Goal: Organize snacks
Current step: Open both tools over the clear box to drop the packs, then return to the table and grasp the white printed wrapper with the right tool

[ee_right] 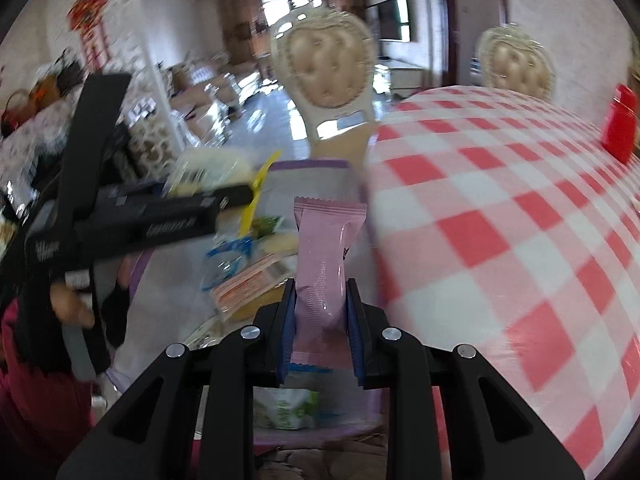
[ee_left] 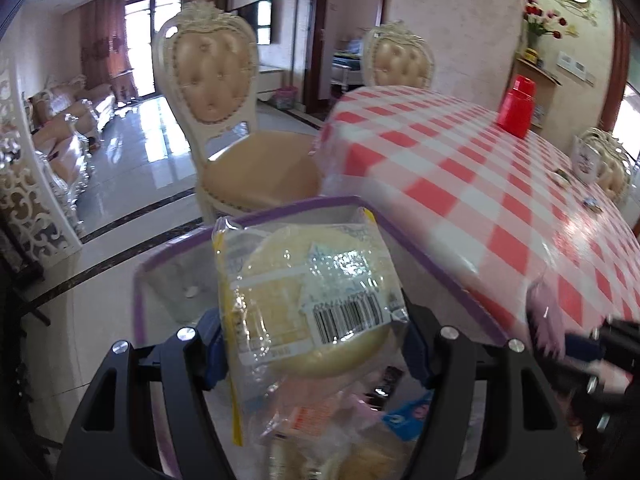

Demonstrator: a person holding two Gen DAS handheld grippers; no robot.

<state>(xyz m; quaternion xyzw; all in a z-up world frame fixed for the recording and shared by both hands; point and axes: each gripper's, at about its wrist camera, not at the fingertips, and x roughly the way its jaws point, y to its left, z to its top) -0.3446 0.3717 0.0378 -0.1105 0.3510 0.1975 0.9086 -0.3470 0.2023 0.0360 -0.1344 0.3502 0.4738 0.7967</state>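
My left gripper (ee_left: 314,344) is shut on a clear-wrapped round yellow cake (ee_left: 308,292) with a barcode label, held above a clear bin with a purple rim (ee_left: 432,268). Several snack packets (ee_left: 340,412) lie inside that bin. My right gripper (ee_right: 320,320) is shut on a pink snack bar packet (ee_right: 324,264), upright between the blue pads, over the same bin (ee_right: 308,166). In the right wrist view the left gripper (ee_right: 236,196) with the cake (ee_right: 212,168) shows at the left, a hand gripping it. The right gripper (ee_left: 576,344) with its pink packet (ee_left: 546,320) shows blurred at the right edge of the left wrist view.
A table with a red and white checked cloth (ee_left: 480,168) lies right of the bin; a red container (ee_left: 518,106) and a white mug (ee_left: 586,158) stand on it. A cream padded chair (ee_left: 224,120) stands behind the bin, another chair (ee_left: 400,56) farther back. Glossy floor spreads to the left.
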